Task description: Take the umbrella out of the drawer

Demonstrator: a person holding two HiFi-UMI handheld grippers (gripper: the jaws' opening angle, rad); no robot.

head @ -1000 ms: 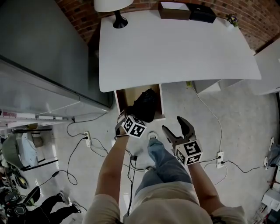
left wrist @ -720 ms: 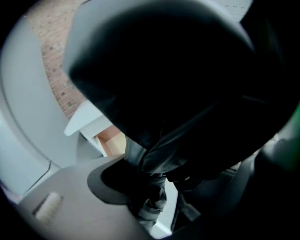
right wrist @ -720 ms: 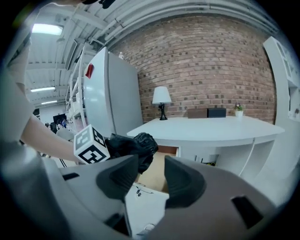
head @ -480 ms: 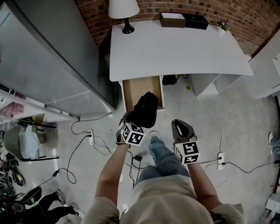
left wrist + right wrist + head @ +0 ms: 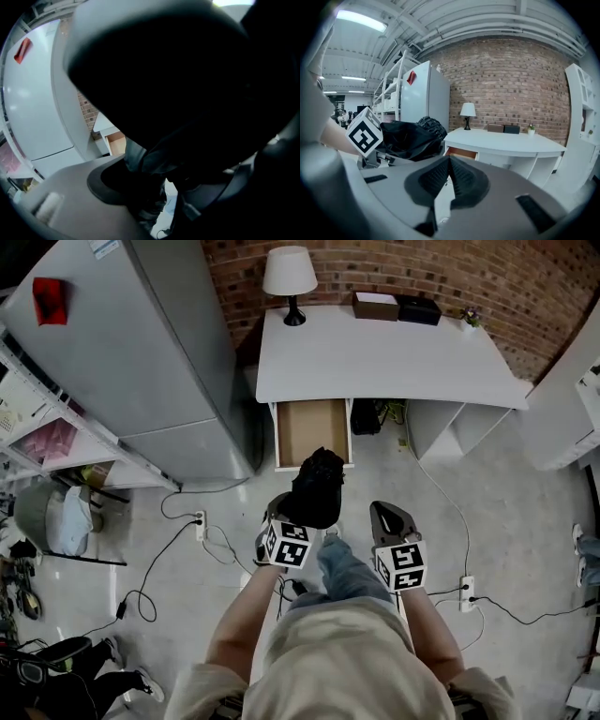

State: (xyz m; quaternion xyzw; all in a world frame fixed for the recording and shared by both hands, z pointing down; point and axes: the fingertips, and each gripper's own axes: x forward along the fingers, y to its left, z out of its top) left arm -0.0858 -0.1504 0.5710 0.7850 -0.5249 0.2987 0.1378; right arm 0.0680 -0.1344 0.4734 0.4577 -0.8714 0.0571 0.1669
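A folded black umbrella [image 5: 314, 488] hangs in my left gripper [image 5: 298, 514], well clear of the open drawer [image 5: 311, 432] under the white desk [image 5: 375, 357]. In the left gripper view the umbrella [image 5: 187, 84] fills almost the whole picture between the jaws. From the right gripper view the umbrella [image 5: 410, 136] appears at the left beside the left gripper's marker cube [image 5: 364, 132]. My right gripper [image 5: 389, 519] is shut with nothing in it, its pads [image 5: 449, 180] pressed together. The drawer shows a bare wooden bottom.
A grey refrigerator [image 5: 141, 352] stands left of the desk. A lamp [image 5: 289, 277] and two boxes [image 5: 396, 306] sit at the desk's back. Cables and a power strip [image 5: 200, 524] lie on the floor, and shelves [image 5: 47, 437] stand at the left.
The left gripper has lifted the umbrella up and back out of the drawer. The right gripper's jaws have gone from wide open to shut. Both hands have drawn away from the desk.
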